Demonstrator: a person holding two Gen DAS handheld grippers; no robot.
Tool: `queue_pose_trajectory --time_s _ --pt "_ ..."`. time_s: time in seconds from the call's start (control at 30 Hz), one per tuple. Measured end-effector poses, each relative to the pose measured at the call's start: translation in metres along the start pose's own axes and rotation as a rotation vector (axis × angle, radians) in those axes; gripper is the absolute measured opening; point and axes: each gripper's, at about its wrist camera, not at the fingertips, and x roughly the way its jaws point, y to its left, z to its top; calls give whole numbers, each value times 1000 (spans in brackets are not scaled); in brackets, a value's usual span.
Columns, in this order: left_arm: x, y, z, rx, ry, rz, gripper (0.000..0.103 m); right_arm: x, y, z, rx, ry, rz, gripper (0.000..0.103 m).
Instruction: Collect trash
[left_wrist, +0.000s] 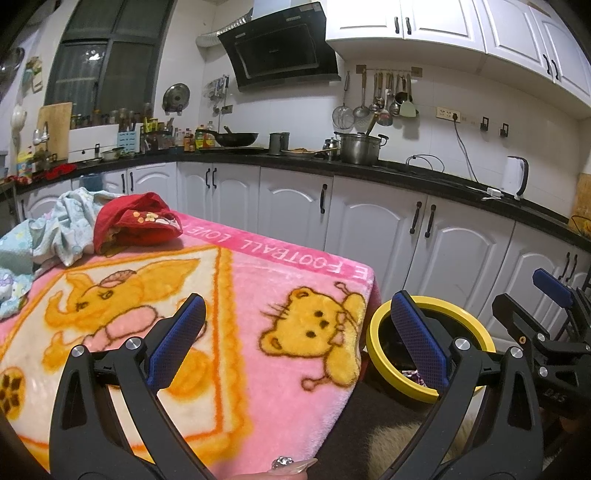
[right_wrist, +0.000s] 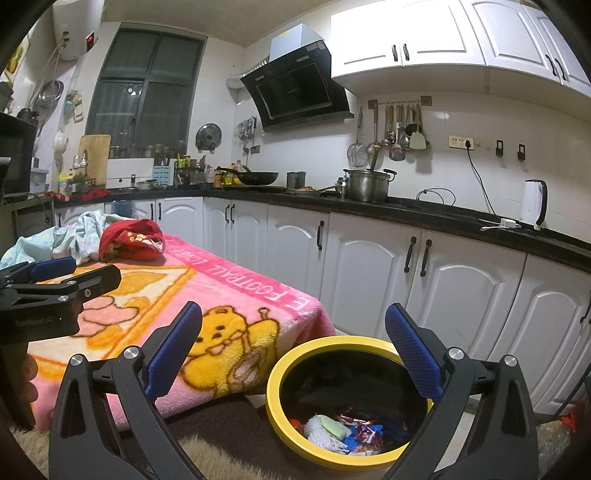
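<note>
Both jaws spread wide w/ nothing between on my left gripper (left_wrist: 299, 339) and right gripper (right_wrist: 295, 347), wrappers (right_wrist: 354, 430) lying in yellow-rimmed bin (right_wrist: 275, 373) at 5 o'clock, beside pink blanket (right_wrist: 229, 280).

Yellow-rimmed bin (left_wrist: 432, 354) partly hidden behind left claw (left_wrist: 299, 343) finger, wrappers (right_wrist: 354, 430) inside too jumbled to identify, pale cloth (left_wrist: 55, 229) cut by frame edge, blanket lettering (left_wrist: 295, 254) partly cropped

one yellow-rimmed bin (right_wrist: 275, 398), two hand-held grippers, one pink blanket (left_wrist: 258, 266), one red garment (left_wrist: 136, 221), one kettle (left_wrist: 515, 177).
</note>
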Motion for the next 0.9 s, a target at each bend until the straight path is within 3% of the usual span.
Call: queue_pose_trajectory --time_s 0.9 --pt "0 0 0 2 0 -1 92 -1 1 2 -1 -2 0 97"
